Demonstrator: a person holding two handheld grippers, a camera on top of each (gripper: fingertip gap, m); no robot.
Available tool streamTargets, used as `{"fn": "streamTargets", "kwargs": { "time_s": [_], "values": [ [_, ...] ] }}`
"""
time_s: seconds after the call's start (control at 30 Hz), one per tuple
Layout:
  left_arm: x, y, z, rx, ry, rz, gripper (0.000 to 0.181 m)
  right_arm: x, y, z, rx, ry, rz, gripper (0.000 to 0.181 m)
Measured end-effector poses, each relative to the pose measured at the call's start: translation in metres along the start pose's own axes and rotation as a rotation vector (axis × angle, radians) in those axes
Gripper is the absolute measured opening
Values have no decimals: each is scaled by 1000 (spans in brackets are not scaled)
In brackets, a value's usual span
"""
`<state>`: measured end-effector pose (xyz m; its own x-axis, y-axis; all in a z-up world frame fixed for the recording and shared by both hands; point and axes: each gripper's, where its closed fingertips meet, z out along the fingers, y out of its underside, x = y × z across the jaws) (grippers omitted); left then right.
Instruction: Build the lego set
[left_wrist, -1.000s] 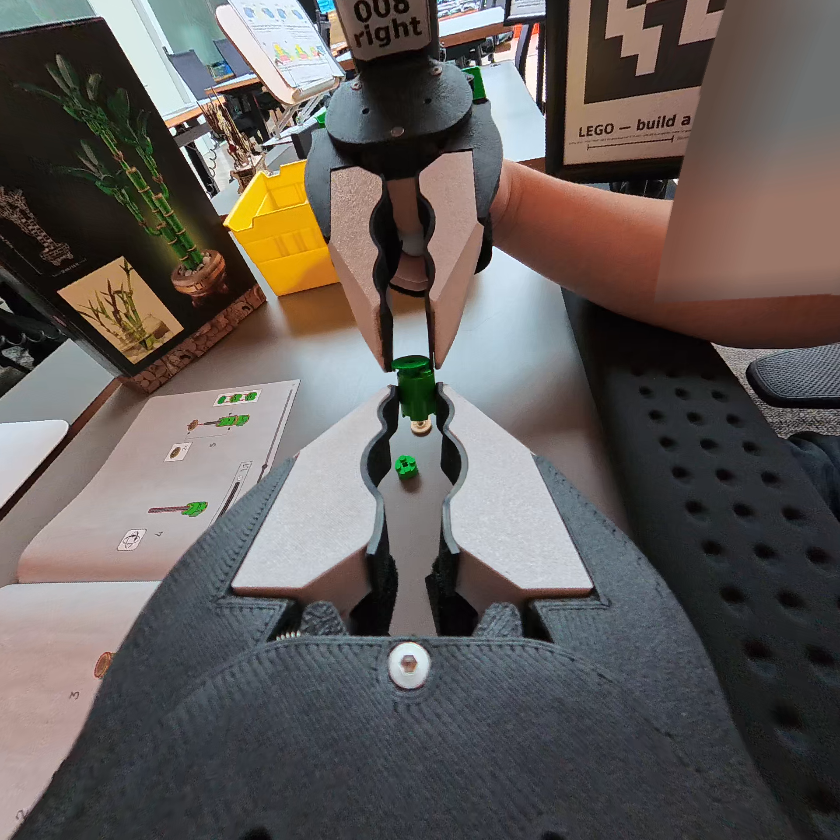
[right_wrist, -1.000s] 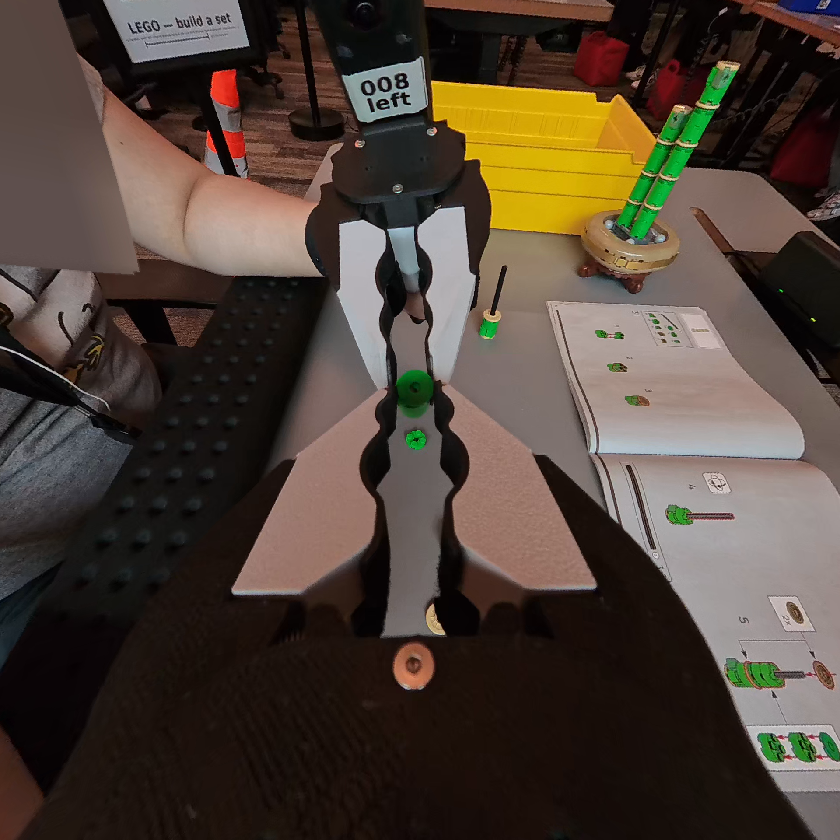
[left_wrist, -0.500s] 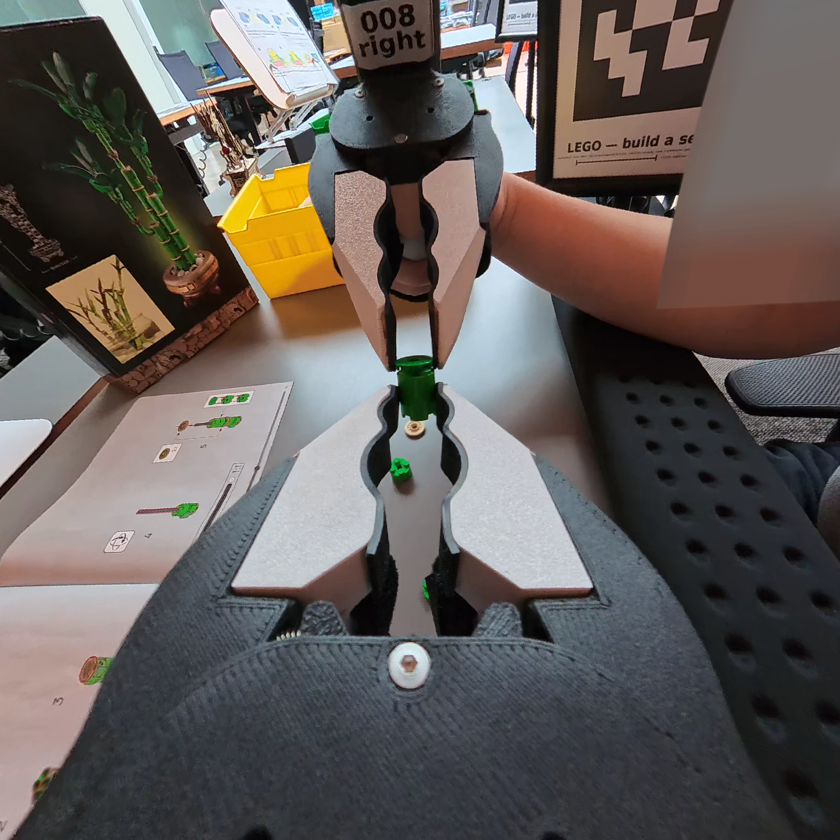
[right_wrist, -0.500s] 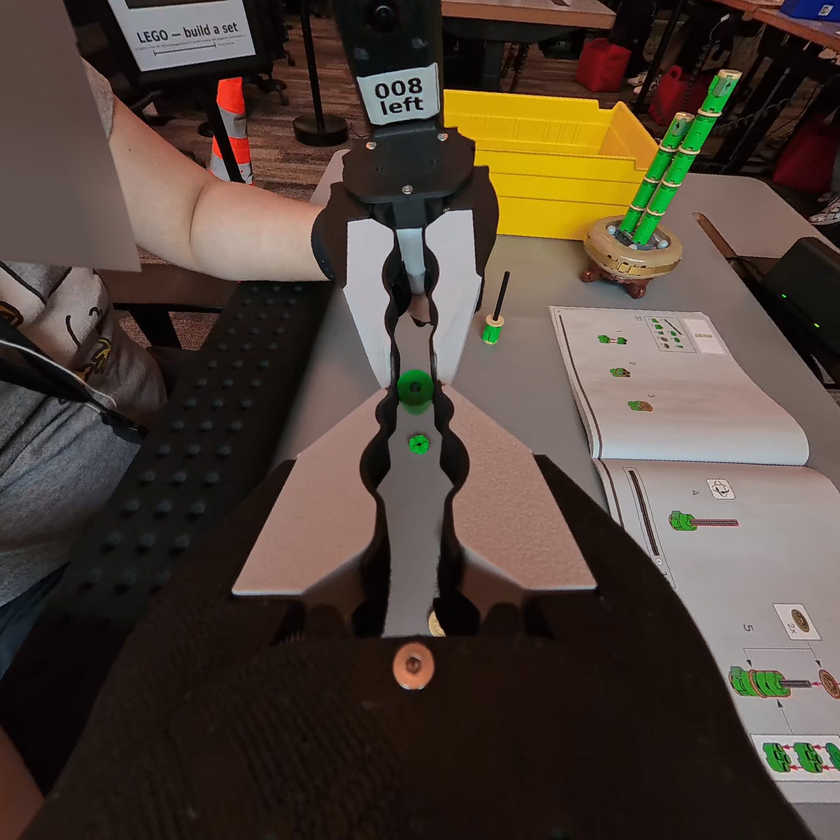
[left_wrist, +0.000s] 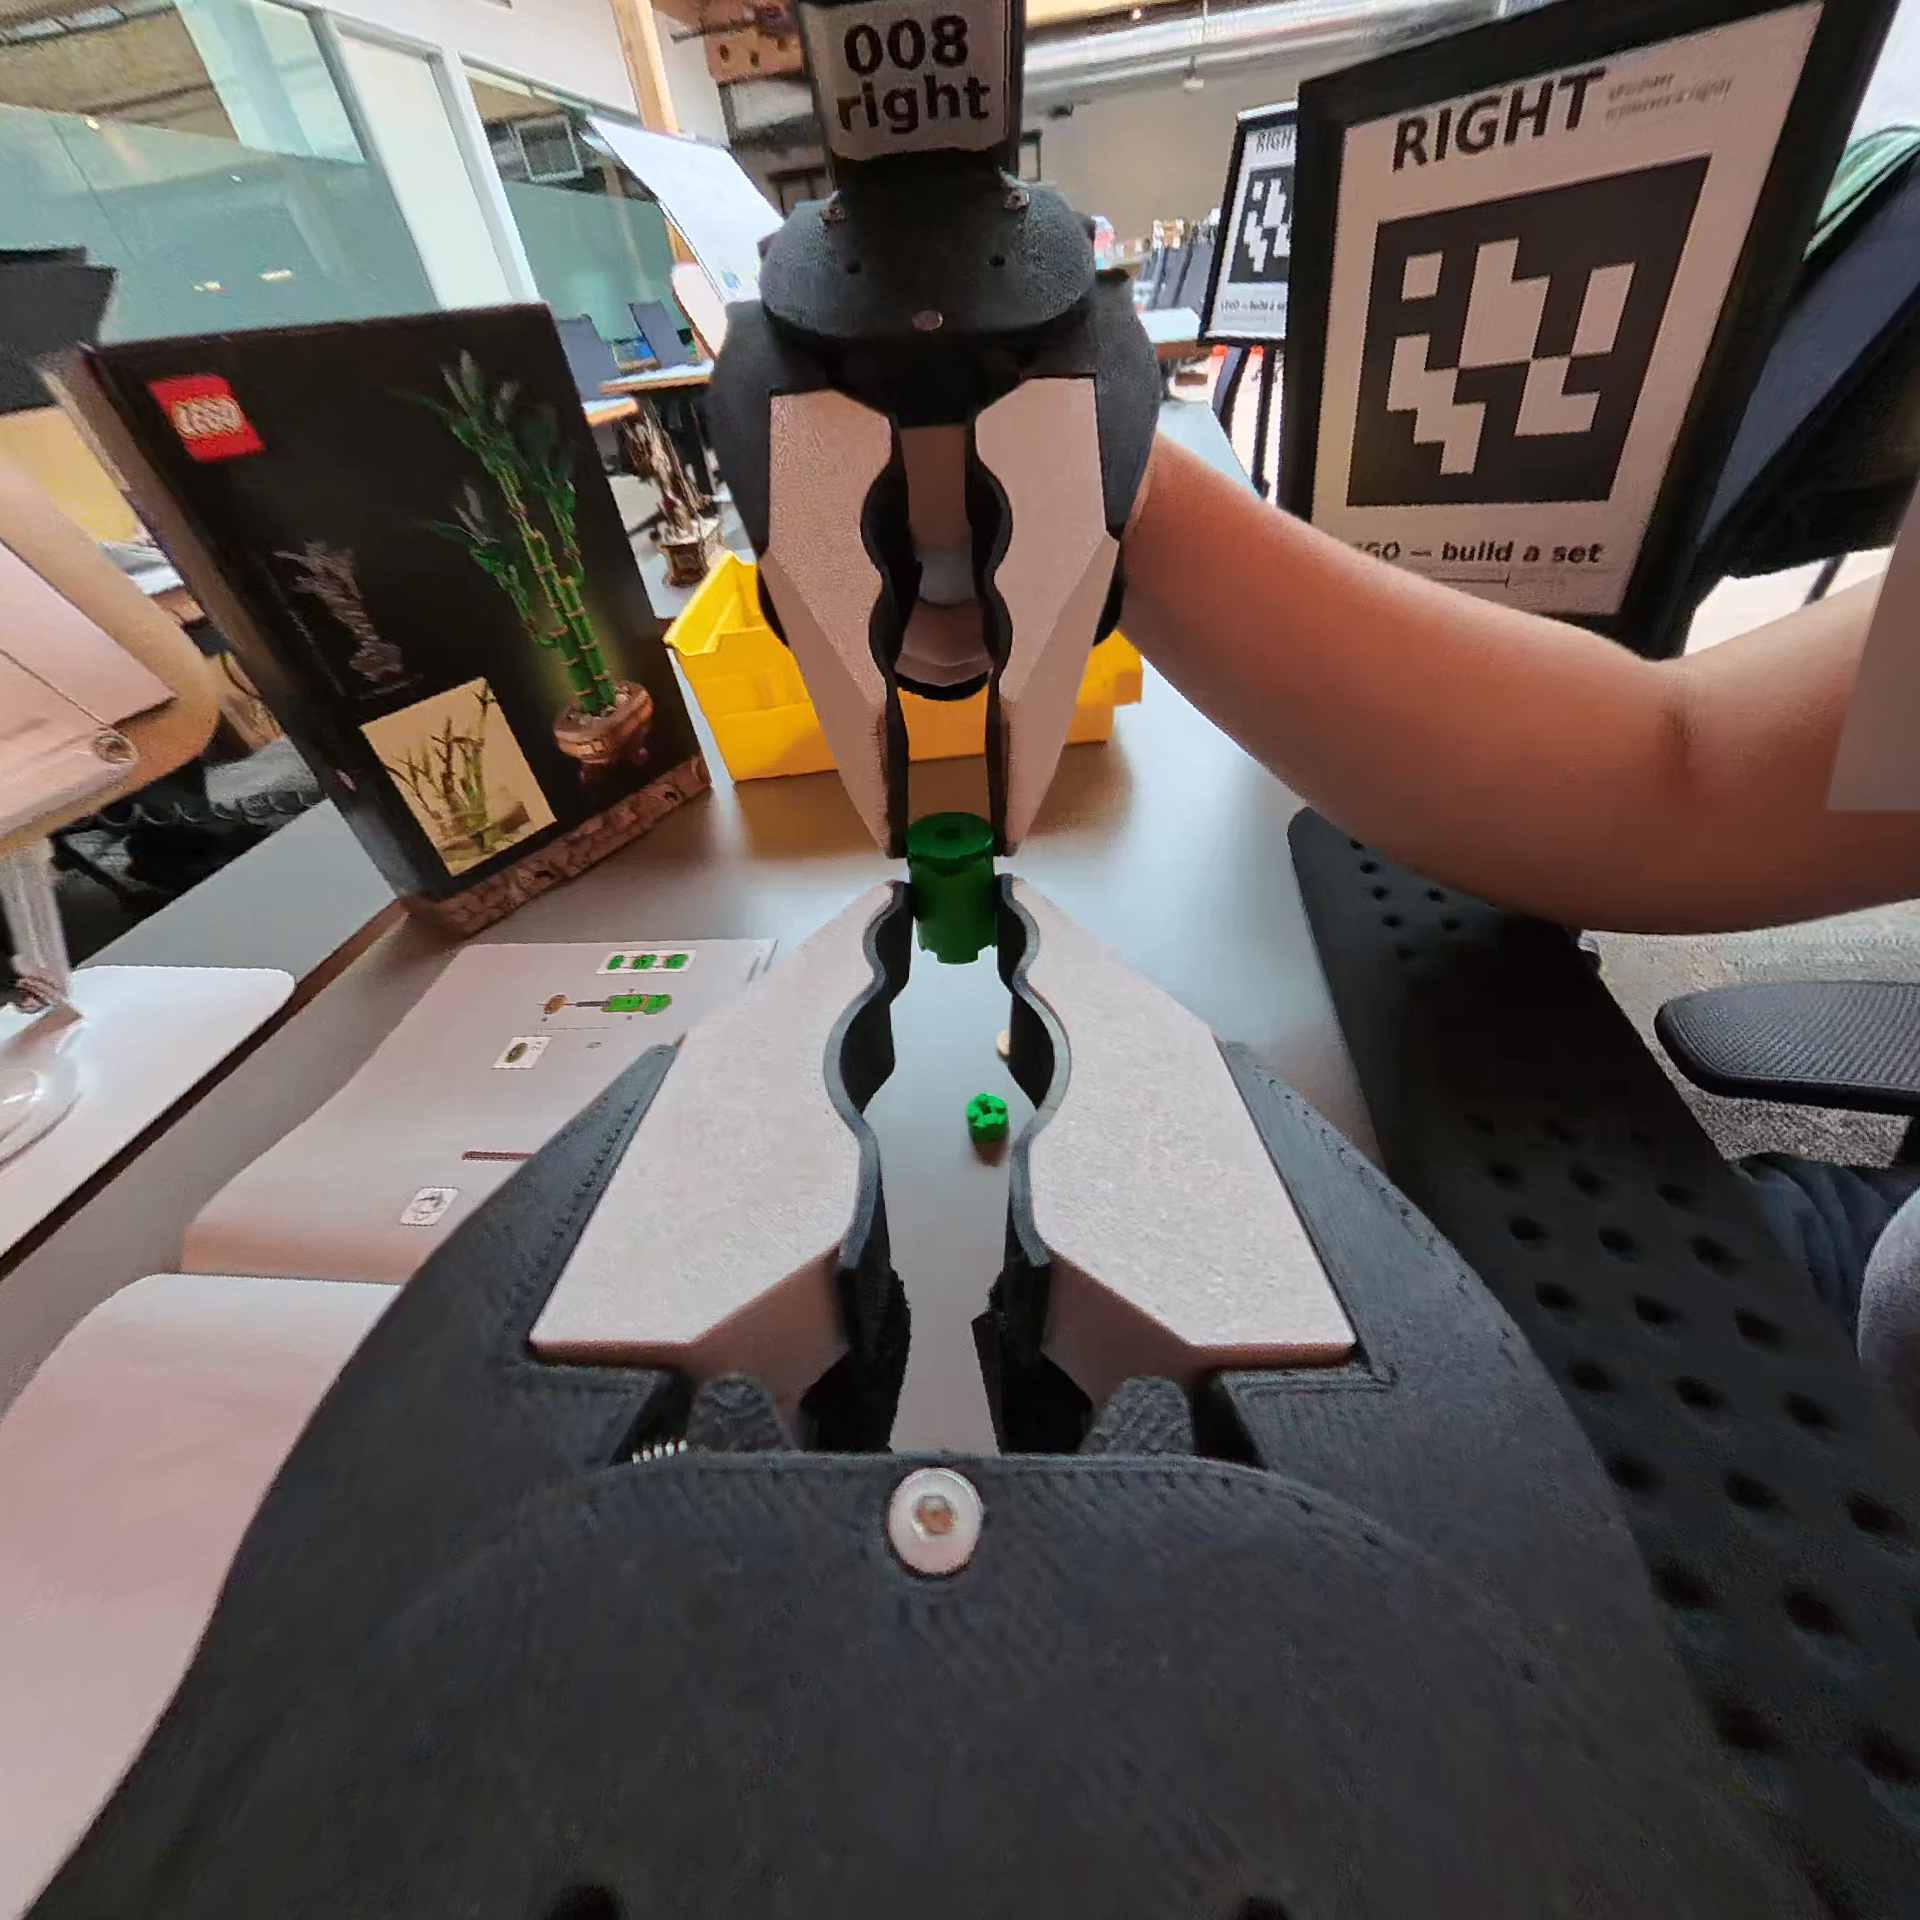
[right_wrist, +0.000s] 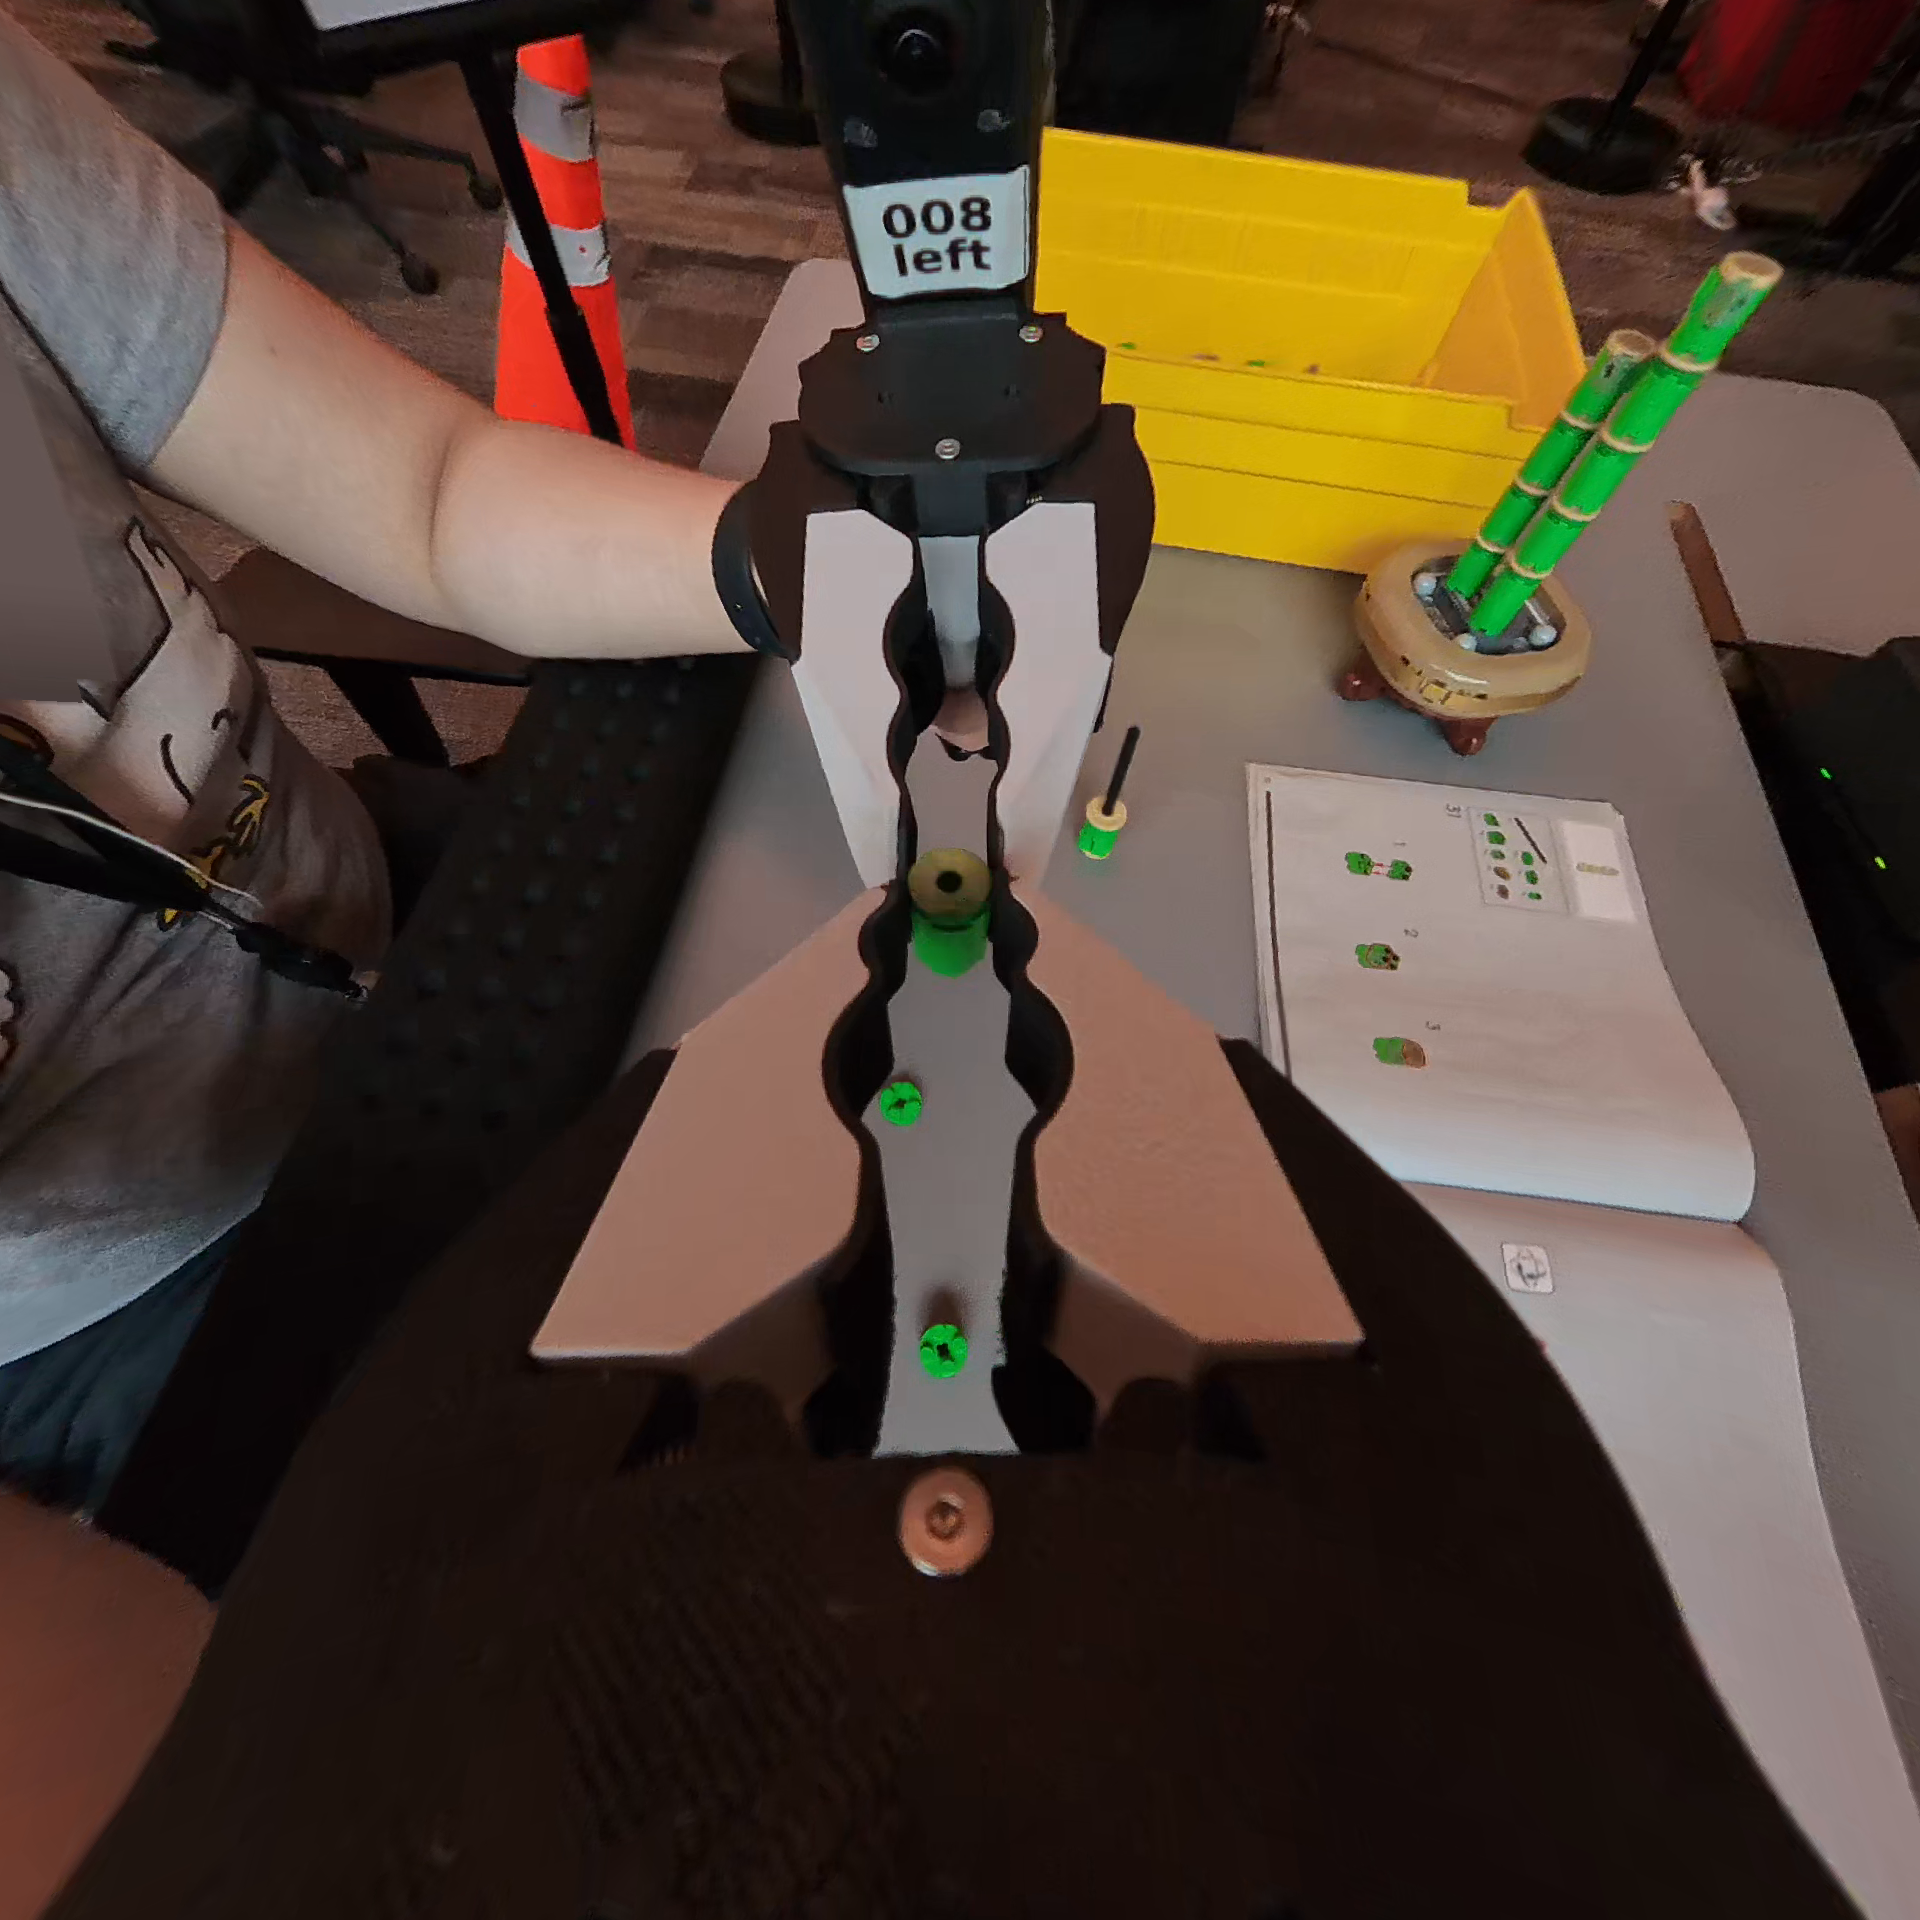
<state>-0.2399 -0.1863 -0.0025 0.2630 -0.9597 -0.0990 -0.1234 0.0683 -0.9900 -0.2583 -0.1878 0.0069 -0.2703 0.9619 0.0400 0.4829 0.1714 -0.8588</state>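
Observation:
A green round lego stack (left_wrist: 951, 894) hangs above the table, gripped from both sides. My left gripper (left_wrist: 953, 914) is shut on its near part. My right gripper (left_wrist: 951, 847) comes in from the far side, tip to tip, and is shut on its far part. In the right wrist view the stack (right_wrist: 948, 935) shows a tan ring end with a hole. There my right gripper (right_wrist: 948, 920) holds the green part, with the left gripper (right_wrist: 943, 873) opposite. Two small green pieces (right_wrist: 900, 1101) (right_wrist: 943, 1351) lie on the table below.
A yellow bin (right_wrist: 1299, 364) stands at the table's far edge. A pot with green bamboo stalks (right_wrist: 1475, 623) and a black axle in a green piece (right_wrist: 1101, 821) stand near the open instruction booklet (right_wrist: 1455, 987). The set's box (left_wrist: 395, 582) stands upright. A black perforated pad (left_wrist: 1610, 1351) lies alongside.
Both grippers have lifted together with the green stack, and the table and loose pieces look farther below. The stack's tan end now shows in the right wrist view.

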Motion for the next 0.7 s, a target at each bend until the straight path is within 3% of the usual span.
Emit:
{"fn": "streamTargets", "kwargs": {
  "time_s": [0.17, 0.7],
  "values": [
    [-9, -9, -13, 42, -33, 0, 14, 8, -15, 8, -13, -16, -18, 15],
    [-11, -7, -11, 53, -40, 1, 14, 10, -10, 5, 15, -60, -19, 15]
  ]
}}
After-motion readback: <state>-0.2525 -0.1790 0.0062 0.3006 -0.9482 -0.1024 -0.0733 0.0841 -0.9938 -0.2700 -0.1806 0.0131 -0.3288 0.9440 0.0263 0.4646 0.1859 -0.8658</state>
